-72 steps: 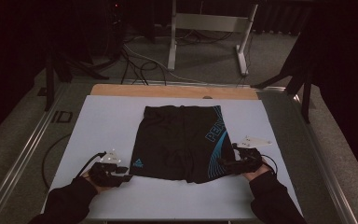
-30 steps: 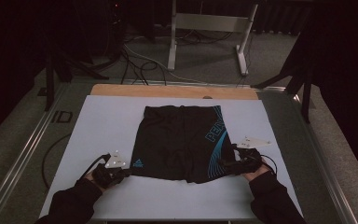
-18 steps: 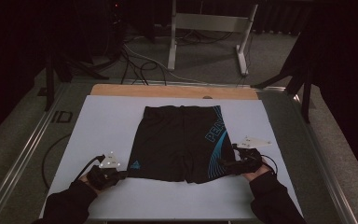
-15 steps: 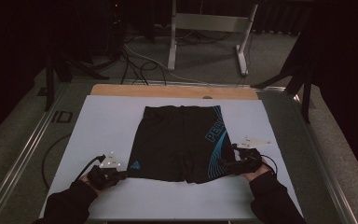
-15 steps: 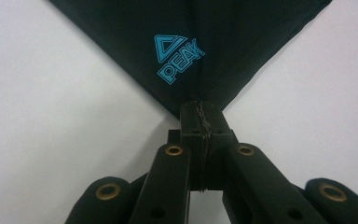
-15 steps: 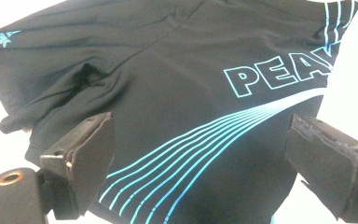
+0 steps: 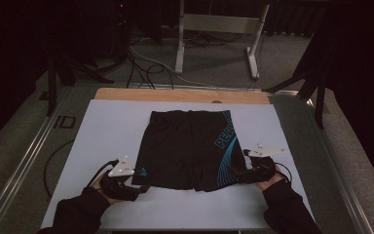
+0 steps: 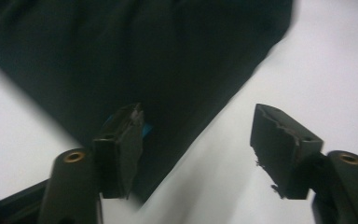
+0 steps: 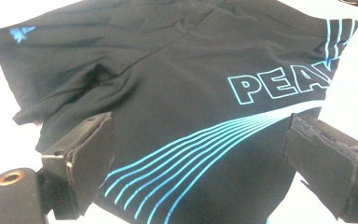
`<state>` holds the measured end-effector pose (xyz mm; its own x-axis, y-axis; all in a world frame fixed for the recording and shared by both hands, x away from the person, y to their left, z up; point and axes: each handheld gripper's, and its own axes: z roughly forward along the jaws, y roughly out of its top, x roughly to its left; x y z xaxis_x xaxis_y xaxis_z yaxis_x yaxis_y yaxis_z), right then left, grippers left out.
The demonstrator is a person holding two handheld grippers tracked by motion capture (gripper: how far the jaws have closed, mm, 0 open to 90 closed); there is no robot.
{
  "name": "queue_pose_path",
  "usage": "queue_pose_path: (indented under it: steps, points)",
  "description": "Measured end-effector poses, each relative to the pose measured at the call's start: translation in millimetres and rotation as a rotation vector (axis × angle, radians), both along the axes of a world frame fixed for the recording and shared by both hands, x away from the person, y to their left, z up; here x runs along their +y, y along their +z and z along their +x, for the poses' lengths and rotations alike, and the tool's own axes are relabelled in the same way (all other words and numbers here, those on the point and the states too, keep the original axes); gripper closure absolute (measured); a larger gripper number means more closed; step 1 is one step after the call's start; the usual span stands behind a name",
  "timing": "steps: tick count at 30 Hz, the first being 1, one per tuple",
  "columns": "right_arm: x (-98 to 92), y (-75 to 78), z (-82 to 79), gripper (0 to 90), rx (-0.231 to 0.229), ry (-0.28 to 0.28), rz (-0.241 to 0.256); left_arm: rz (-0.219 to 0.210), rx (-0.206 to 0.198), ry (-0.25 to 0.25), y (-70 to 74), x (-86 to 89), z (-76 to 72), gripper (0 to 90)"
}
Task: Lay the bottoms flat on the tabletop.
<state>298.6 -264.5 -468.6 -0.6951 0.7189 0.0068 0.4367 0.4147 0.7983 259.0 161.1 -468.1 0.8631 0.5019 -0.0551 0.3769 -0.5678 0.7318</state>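
Observation:
Black shorts [image 7: 187, 146] with blue stripes and "PEAK" lettering lie flat on the white table top [image 7: 112, 126], waistband at the far side. My left gripper [image 7: 139, 187] sits low at the hem corner of the left leg. It is open, and the dark hem [image 8: 144, 56] lies between and ahead of its jaws [image 8: 198, 112]. My right gripper [image 7: 237, 174] is at the hem of the right leg, also open. The striped fabric [image 9: 168, 70] spreads between its jaws [image 9: 200, 123]. A hand in a dark sleeve holds each gripper.
A wooden strip [image 7: 175, 95] runs along the table's far edge and metal rails [image 7: 24, 161] along its sides. Behind the table stand a metal frame [image 7: 214, 29] and cables [image 7: 141, 63] on the floor. Bare white surface surrounds the shorts.
My left gripper has shifted slightly around the left hem corner, first back toward the person, then in again. The right gripper and the shorts have stayed put.

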Motion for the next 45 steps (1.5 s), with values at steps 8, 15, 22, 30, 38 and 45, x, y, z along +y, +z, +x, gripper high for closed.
queue_pose_path:
  steps: [8,15,22,30,38,45]
  points:
    - [-8.8,0.1,-6.1,10.7,0.033,0.015,0.049,-0.051,-0.038,-0.174,18.5,-70.9,-3.3,37.8]
    - [-20.2,-8.7,-16.8,18.8,0.049,0.076,-0.001,0.010,-0.015,-0.281,-1.8,-122.2,-1.2,43.9]
    - [-22.1,-34.4,-22.8,50.3,0.069,0.118,-0.168,0.106,0.012,-0.289,-33.7,-151.1,10.4,54.1]
    - [-26.0,-41.7,-12.1,86.2,0.005,0.075,-0.268,0.161,-0.036,-0.270,-41.4,-163.3,24.0,59.1]
    - [-29.0,-23.0,-12.0,88.0,-0.035,0.049,-0.200,0.182,-0.051,-0.232,-37.4,-166.7,34.6,85.4]
    - [-31.1,-12.6,-14.2,88.0,-0.059,0.029,-0.169,0.129,-0.072,-0.224,-3.3,-160.3,35.6,87.0]
